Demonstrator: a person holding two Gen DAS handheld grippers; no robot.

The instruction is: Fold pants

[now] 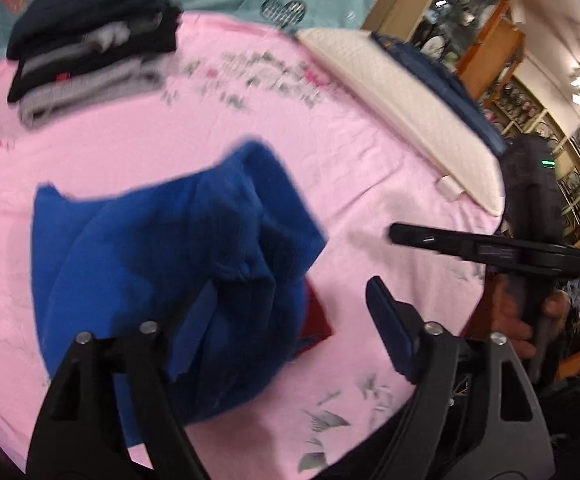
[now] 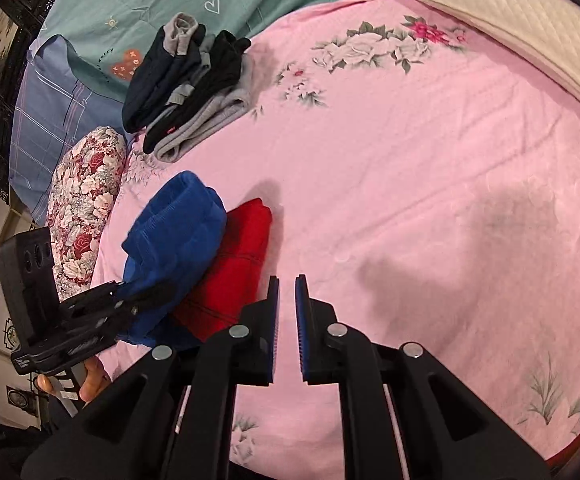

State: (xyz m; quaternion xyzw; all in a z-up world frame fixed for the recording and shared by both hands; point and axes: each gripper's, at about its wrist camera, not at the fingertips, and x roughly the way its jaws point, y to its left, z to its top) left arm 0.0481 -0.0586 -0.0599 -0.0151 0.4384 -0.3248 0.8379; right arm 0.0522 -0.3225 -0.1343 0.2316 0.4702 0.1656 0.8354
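Folded blue pants point(image 1: 178, 256) hang bunched over my left gripper's left finger, lifted above the pink bedsheet point(image 1: 349, 160). My left gripper point(image 1: 290, 300) stands wide open, and its right pad point(image 1: 389, 328) is bare. In the right wrist view the blue pants point(image 2: 174, 248) lie partly over folded red pants point(image 2: 234, 268), with the left gripper at the blue bundle's near end. My right gripper point(image 2: 287, 316) is empty over bare sheet, its pads a narrow gap apart. It shows from the side in the left wrist view point(image 1: 409, 236).
A stack of folded dark and grey clothes point(image 2: 194, 80) lies at the far side of the bed. A cream pillow point(image 2: 529, 40) lies along the right edge. A floral pillow point(image 2: 86, 208) and a teal blanket point(image 2: 150, 8) are at the left and back.
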